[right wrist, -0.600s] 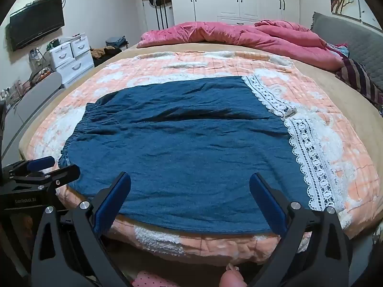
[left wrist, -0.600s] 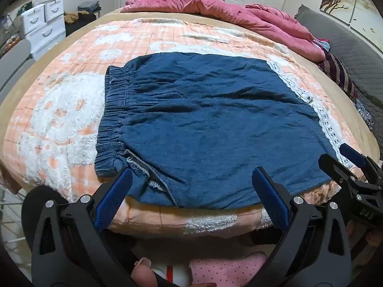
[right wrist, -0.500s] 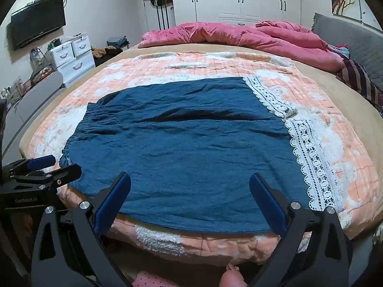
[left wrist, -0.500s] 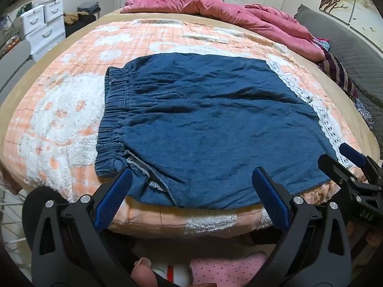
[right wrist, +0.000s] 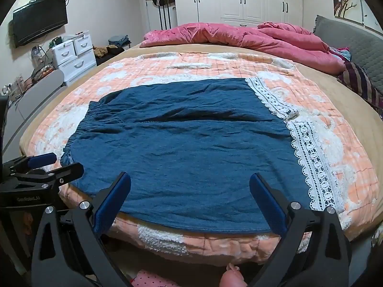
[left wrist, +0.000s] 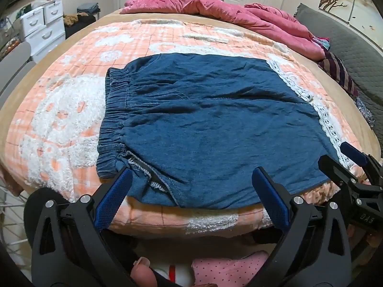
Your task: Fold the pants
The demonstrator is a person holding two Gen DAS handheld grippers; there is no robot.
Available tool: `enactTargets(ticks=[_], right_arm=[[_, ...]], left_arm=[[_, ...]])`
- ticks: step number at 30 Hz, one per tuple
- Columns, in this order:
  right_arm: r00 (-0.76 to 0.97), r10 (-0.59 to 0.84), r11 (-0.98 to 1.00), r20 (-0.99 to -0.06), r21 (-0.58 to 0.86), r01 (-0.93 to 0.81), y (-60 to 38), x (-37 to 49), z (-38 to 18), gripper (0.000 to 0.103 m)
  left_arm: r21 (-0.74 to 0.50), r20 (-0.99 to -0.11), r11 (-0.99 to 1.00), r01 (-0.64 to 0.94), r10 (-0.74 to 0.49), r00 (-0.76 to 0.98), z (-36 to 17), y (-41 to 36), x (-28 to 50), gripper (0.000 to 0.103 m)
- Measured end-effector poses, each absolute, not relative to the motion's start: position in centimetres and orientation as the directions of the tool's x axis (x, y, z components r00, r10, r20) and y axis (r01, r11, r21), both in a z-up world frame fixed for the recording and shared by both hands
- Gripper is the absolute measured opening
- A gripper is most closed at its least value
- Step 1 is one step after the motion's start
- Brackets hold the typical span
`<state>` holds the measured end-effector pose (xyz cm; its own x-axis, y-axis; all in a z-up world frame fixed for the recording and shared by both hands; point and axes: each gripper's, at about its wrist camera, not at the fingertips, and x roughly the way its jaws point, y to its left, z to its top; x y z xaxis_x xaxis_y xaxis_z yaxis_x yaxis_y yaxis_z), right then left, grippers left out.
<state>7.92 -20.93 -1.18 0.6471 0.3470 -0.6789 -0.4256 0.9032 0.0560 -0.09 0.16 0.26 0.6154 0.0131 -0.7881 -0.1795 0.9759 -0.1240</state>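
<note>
Two claws, both spread wide, nothing held: left claw hovers over the near edge of the pants by the waistband, right claw over the same near edge toward the lace hem. Pants lie flat across the bed, waistband left, hems right, no fold made yet. Risks as I read it: a pinch at the near edge could catch only the top denim layer, so the fold drags crooked; biting too deep could snag the fuzzy blanket along with it. Lace is loose and open, so a pad could hook it. Uneven lift between claws would skew the crease.
</note>
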Motion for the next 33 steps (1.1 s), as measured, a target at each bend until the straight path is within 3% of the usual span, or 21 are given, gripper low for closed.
enactTargets(ticks=[33], right_arm=[[0.651, 0.339, 0.907, -0.680, 0.052, -0.417, -20.95, 8.06, -1.17, 0.099]], left_arm=[[-0.108, -0.789, 0.977, -0.184, 0.028, 0.613, 0.05, 0.05, 0.03, 0.094]])
